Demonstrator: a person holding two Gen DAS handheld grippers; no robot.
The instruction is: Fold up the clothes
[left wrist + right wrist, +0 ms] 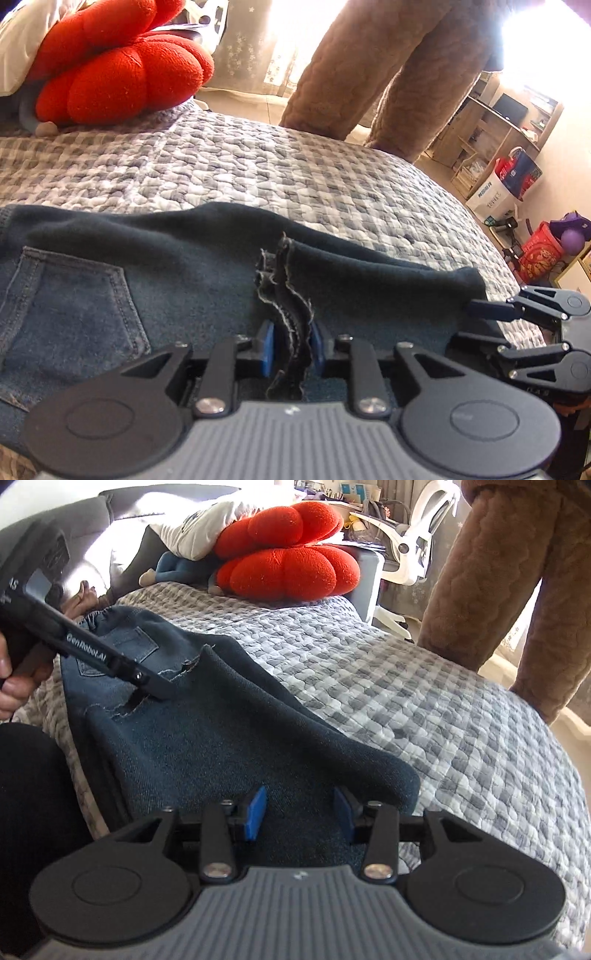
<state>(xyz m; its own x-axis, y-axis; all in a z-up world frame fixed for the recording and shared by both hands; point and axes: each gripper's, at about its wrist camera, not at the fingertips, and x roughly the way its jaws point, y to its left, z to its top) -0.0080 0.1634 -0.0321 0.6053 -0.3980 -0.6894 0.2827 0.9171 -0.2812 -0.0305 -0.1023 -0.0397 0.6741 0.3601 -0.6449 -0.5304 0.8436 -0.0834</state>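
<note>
Dark blue jeans [166,266] lie folded on a checked quilt [258,158], back pocket [74,295] to the left. My left gripper [291,347] is shut on the frayed hem layers [284,295], which stand up between its blue pads. In the right wrist view that gripper [162,692] grips the hem near the pocket [136,646], held by a hand [11,686]. My right gripper [299,812] is open over the folded end of the jeans [221,731], with flat denim showing between its pads. From the left wrist view it [472,323] sits at the fold's right corner.
A red plush cushion [288,568] and white bedding lie at the head of the bed. Legs in brown fleece [388,74] stand at the far edge. A white chair [410,546] is behind, and shelves and boxes [509,177] stand on the floor at the right.
</note>
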